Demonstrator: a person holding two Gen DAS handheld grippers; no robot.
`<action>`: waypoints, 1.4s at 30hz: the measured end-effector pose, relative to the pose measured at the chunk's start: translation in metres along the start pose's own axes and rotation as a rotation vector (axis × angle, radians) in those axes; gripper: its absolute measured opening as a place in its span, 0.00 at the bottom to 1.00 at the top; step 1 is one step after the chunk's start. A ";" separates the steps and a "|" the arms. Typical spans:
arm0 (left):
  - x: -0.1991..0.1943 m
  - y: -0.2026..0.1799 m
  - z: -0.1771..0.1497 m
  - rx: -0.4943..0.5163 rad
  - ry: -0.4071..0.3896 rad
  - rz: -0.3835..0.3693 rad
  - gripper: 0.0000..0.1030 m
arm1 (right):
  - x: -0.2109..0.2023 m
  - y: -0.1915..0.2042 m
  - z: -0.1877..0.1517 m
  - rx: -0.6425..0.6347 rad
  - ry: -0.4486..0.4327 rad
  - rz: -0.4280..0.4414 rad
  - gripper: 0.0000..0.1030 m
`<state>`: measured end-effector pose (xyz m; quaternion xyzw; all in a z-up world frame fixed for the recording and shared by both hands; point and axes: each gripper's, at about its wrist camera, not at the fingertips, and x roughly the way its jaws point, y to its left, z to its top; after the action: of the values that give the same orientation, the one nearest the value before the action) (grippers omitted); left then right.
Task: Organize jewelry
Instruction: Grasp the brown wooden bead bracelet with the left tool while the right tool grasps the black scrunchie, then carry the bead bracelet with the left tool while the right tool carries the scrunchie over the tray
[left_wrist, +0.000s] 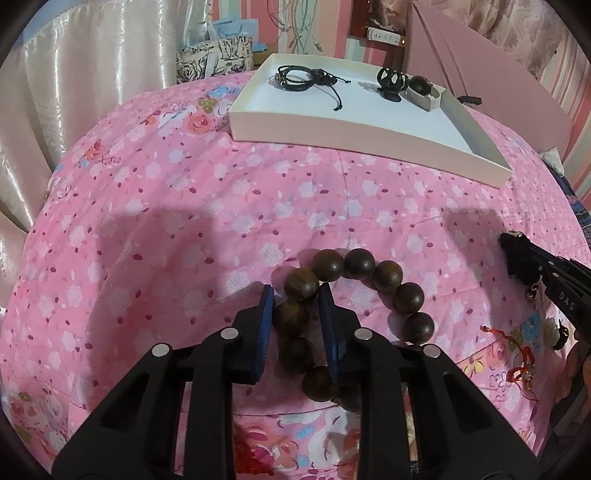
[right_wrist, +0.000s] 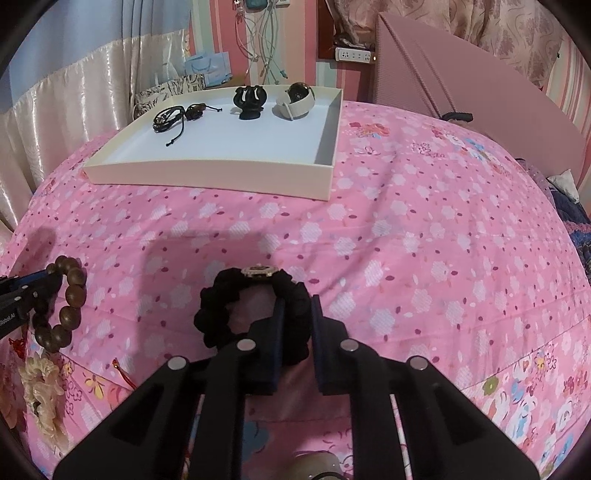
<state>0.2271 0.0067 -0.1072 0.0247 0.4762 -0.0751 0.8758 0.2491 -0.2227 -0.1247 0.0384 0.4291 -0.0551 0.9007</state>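
My left gripper (left_wrist: 295, 295) is shut on a bracelet of large dark wooden beads (left_wrist: 384, 277), one side of the loop between its blue pads, held over the pink floral bedspread. It also shows at the left of the right wrist view (right_wrist: 70, 295). My right gripper (right_wrist: 297, 306) is shut on a black scrunchie (right_wrist: 218, 310) with a gold ornament (right_wrist: 260, 270). It appears at the right edge of the left wrist view (left_wrist: 517, 258). A shallow white box (right_wrist: 207, 171) lies farther back, holding a black cord bracelet (right_wrist: 173, 112), a black hair claw (right_wrist: 249, 98) and a watch on a white holder (right_wrist: 295, 99).
A red-string charm (left_wrist: 521, 354) and a cream fabric flower (right_wrist: 40, 384) lie on the bedspread near the grippers. A pink board (right_wrist: 461, 74) leans behind the box at right. Curtains (left_wrist: 74, 92) hang at left. A patterned bag (left_wrist: 214, 55) stands behind the box.
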 end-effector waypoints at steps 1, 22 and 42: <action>-0.001 0.000 0.000 0.001 -0.005 -0.002 0.22 | -0.001 0.000 0.000 0.002 -0.001 0.002 0.12; -0.015 -0.001 0.001 0.009 -0.067 -0.017 0.22 | -0.006 0.001 0.000 0.015 -0.032 0.024 0.12; -0.065 -0.026 0.032 0.106 -0.192 0.065 0.21 | -0.033 -0.006 0.032 0.036 -0.091 0.035 0.11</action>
<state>0.2147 -0.0161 -0.0347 0.0790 0.3843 -0.0738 0.9168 0.2524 -0.2305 -0.0788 0.0596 0.3859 -0.0487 0.9193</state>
